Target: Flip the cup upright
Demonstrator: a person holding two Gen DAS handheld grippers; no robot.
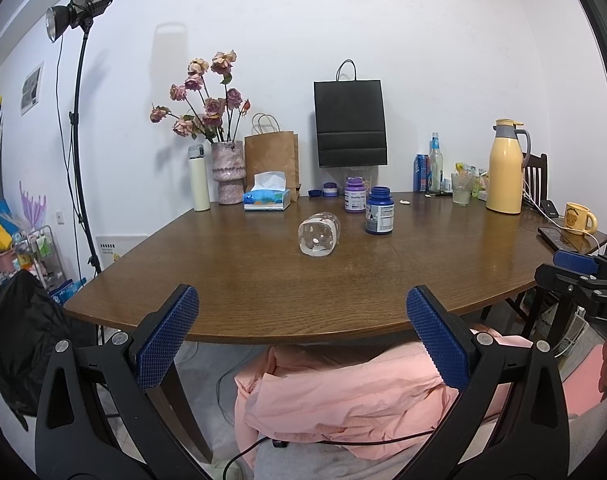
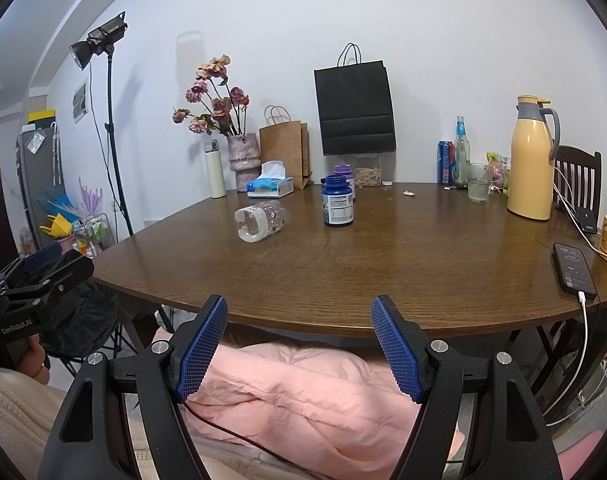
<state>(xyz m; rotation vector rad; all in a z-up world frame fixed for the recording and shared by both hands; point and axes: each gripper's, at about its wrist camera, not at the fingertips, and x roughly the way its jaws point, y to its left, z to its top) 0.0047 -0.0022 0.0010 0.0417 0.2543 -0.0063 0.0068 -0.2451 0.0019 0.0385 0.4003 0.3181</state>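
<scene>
A clear glass cup (image 1: 318, 235) lies on its side near the middle of the brown wooden table (image 1: 263, 280), its base toward me. It also shows in the right wrist view (image 2: 261, 220), left of centre. My left gripper (image 1: 301, 340) is open and empty, held before the table's front edge, well short of the cup. My right gripper (image 2: 299, 346) is open and empty, also before the front edge. Each gripper shows at the side of the other's view: the right one (image 1: 583, 276), the left one (image 2: 39, 276).
A blue pill bottle (image 1: 378, 211) stands just right of the cup, a purple one (image 1: 354, 195) behind it. Tissue box (image 1: 267, 198), vase of roses (image 1: 227, 172), paper bags, yellow thermos jug (image 1: 505, 168), yellow mug (image 1: 579, 219) and a charging phone (image 2: 574, 270) ring the table. Pink cloth (image 1: 343, 392) lies below.
</scene>
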